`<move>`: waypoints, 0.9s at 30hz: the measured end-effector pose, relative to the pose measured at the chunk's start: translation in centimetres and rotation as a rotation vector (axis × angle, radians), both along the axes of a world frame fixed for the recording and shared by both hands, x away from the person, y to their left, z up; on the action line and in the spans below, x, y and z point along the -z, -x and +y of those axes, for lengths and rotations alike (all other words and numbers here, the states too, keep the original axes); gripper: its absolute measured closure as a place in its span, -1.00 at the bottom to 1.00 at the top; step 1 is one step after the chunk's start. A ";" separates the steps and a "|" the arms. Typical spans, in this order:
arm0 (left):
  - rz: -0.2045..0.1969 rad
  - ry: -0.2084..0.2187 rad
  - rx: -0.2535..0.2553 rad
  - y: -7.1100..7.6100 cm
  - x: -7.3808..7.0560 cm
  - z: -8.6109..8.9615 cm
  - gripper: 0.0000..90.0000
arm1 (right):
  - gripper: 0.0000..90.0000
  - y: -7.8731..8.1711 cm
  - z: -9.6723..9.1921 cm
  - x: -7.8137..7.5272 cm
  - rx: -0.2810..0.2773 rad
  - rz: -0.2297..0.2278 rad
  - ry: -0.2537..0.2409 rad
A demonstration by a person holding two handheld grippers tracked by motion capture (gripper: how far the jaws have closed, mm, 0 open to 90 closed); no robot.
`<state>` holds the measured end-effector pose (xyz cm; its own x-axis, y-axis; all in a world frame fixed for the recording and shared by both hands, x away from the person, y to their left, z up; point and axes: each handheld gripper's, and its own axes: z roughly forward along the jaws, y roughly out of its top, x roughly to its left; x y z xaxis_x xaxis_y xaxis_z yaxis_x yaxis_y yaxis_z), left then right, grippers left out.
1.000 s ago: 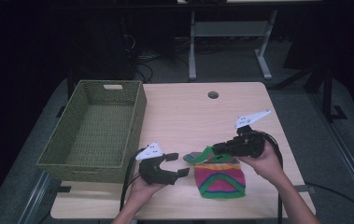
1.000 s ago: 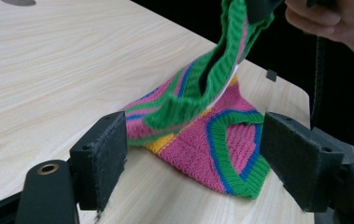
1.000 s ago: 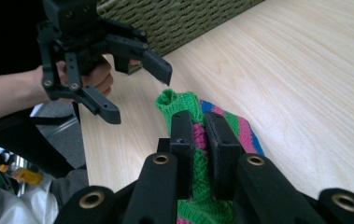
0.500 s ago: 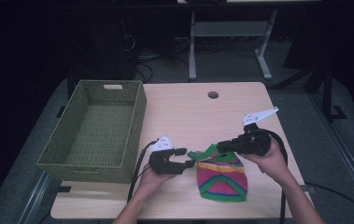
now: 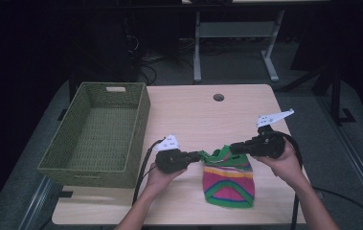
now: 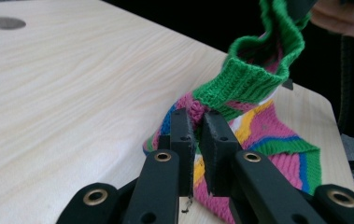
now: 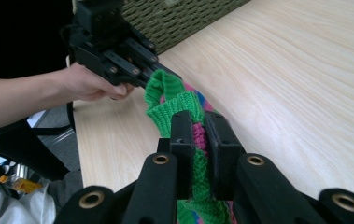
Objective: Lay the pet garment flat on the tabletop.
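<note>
Pinching the knitted sock [image 5: 229, 179] at its green cuff, the left tool [image 5: 197, 156] and right tool [image 5: 233, 147] were both closed on it near the table [image 5: 193, 115] front; thin grips risked slipping.

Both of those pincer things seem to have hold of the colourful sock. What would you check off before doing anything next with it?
1. Left gripper shut on the sock: ok, jaws pinch its edge just below the green cuff.
2. Right gripper shut on the sock: ok, cuff knit sits between its jaws.
3. Cuff raised between the two grips: ok; the toe end lies on the table.
4. Basket empty and open-topped: ok.
5. Table between sock and basket bare: ok.
6. Firmness of either grip: cannot tell.
</note>
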<state>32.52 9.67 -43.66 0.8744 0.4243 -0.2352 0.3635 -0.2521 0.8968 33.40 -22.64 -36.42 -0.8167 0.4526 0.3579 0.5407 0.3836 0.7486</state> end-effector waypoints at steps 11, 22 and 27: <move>-0.026 -0.006 -0.006 -0.3 -1.4 -0.1 0.88 | 0.81 -0.1 -1.0 0.1 0.043 -0.002 0.010; -0.048 -0.014 -0.030 -0.8 -3.0 0.3 0.89 | 0.81 -0.3 -0.6 0.4 0.074 -0.028 0.067; -0.059 -0.030 -0.040 -0.9 -3.3 0.3 0.89 | 0.81 -0.2 -0.1 0.5 0.071 -0.032 0.090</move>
